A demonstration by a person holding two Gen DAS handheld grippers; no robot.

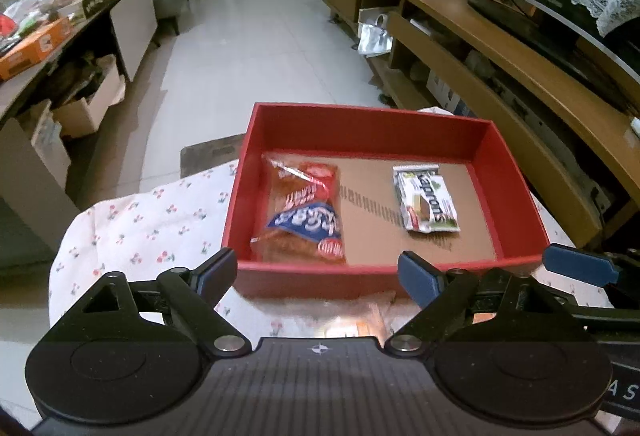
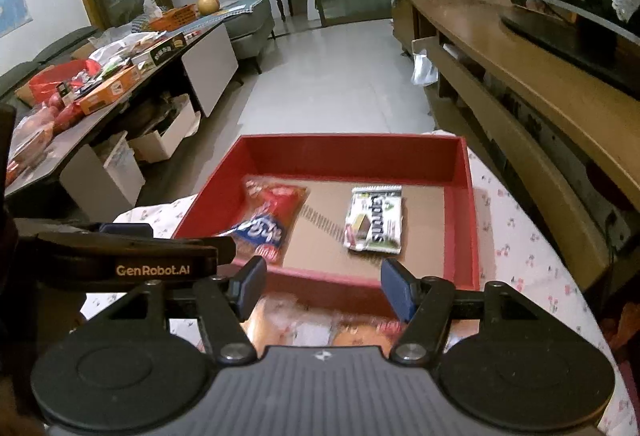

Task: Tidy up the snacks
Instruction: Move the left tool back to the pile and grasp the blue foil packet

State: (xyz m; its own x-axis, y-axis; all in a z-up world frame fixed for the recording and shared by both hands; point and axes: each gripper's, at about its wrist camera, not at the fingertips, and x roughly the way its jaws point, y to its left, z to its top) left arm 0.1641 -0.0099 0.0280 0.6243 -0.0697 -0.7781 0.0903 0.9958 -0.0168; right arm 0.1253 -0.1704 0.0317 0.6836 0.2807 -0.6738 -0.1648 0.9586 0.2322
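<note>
Left gripper (image 1: 316, 272) and right gripper (image 2: 324, 286) open, empty

Left gripper (image 1: 316, 272), right gripper (image 2: 324, 286): jaws apart, empty.

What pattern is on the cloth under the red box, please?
White cloth with small red cherry-like sprigs, clearest in the left wrist view.

The red box (image 1: 516, 192) had a brown cardboard floor, inside it lay an orange-and-blue snack bag (image 1: 306, 214) and a white-and-green wafer packet (image 1: 428, 198), and beneath it spread a white cloth (image 1: 152, 224) with small red cherries.
</note>
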